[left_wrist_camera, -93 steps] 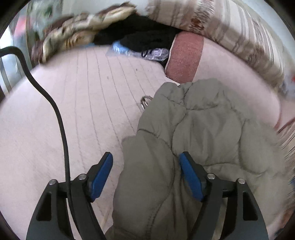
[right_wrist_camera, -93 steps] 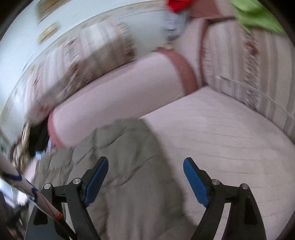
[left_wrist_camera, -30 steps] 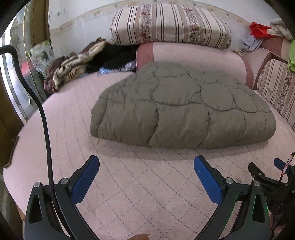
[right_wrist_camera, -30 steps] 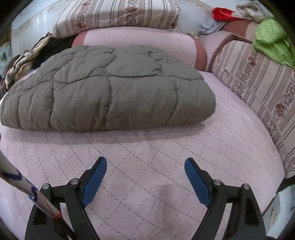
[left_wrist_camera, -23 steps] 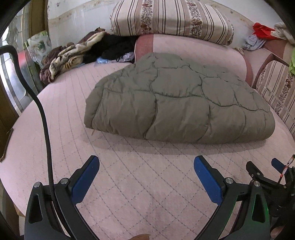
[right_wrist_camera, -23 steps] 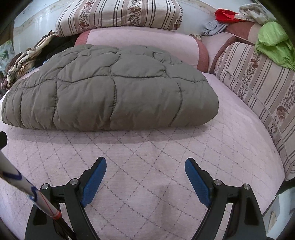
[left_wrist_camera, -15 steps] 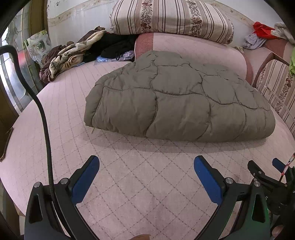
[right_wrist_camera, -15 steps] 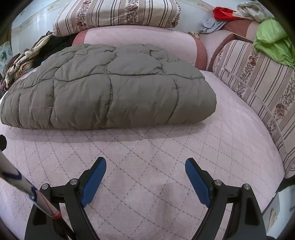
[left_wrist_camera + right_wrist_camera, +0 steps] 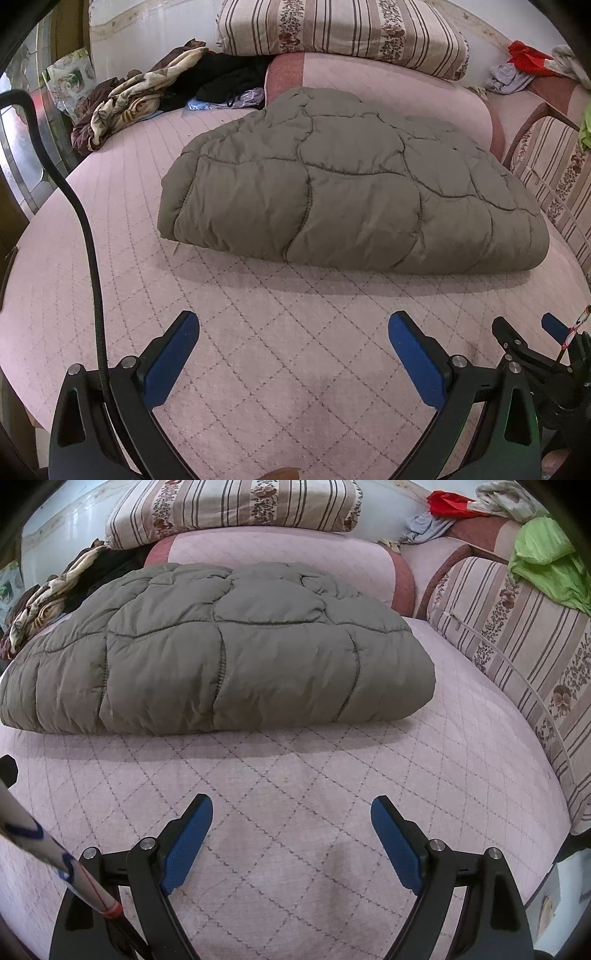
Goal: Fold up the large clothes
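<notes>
Heap of patterned clothes (image 9: pixel 136 99) at sofa seat's far left corner. Left gripper (image 9: pixel 293 354) spread wide, holding nothing, over pink quilted sofa seat (image 9: pixel 258 332) near front edge. Folded olive padded jacket (image 9: pixel 351 184) at seat's middle, toward back bolster. Right gripper (image 9: pixel 291 834) likewise released, empty. Striped cushion (image 9: pixel 517 635) along right edge.

Right gripper (image 9: pixel 291 814) spread wide (empty) above bedspread (image 9: pixel 295 775); folded quilted jacket (image 9: pixel 221 653) beyond.

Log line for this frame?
left gripper: open, empty | right gripper: open, empty | quilted jacket: folded on bed, untouched
</notes>
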Demonstrator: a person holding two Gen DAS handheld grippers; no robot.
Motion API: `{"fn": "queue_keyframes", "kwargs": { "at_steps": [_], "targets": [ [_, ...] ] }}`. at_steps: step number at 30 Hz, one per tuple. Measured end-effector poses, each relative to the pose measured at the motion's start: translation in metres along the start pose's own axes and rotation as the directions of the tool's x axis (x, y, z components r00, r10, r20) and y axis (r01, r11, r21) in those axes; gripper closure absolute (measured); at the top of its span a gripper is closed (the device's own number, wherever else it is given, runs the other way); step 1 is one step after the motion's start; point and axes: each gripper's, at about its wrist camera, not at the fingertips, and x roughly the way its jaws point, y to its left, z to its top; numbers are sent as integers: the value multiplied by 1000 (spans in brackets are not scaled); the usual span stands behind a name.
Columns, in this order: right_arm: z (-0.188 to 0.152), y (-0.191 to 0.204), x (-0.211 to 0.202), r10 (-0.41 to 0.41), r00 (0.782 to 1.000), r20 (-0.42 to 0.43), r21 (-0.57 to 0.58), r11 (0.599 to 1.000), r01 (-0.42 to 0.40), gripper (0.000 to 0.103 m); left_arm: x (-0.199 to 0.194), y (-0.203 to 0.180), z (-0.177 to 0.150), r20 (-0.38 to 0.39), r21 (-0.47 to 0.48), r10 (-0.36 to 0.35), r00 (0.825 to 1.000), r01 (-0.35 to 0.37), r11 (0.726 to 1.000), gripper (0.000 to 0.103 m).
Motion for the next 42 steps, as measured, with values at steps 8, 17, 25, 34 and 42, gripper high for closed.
{"fn": "queue_keyframes", "kwargs": {
  "at_steps": [8, 17, 25, 34, 42],
  "targets": [
    [-3, 6, -2, 7, 1000, 0, -14, 1000, -7, 12, 1, -1, -1, -4, 7, 6, 1000, -6, 1000, 1],
    [-4, 7, -1, 6, 1000, -5, -25, 1000, -6, 12, 4, -3, -1, -17, 7, 27, 999, -27, 1000, 1],
    [-3, 7, 0, 6, 1000, -9, -19, 1000, -7, 12, 7, -1, -3, -30, 8, 38, 999, -38, 999, 1],
    [-3, 6, 1, 11, 1000, -10, -14, 1000, -11, 12, 7, 0, -3, -35, 9, 43, 998, -42, 999, 1],
    [-2, 7, 1, 22, 1000, -6, -19, 1000, -22, 11, 9, 0, -5, -31, 21, 45, 998, -45, 999, 1]
  ]
}}
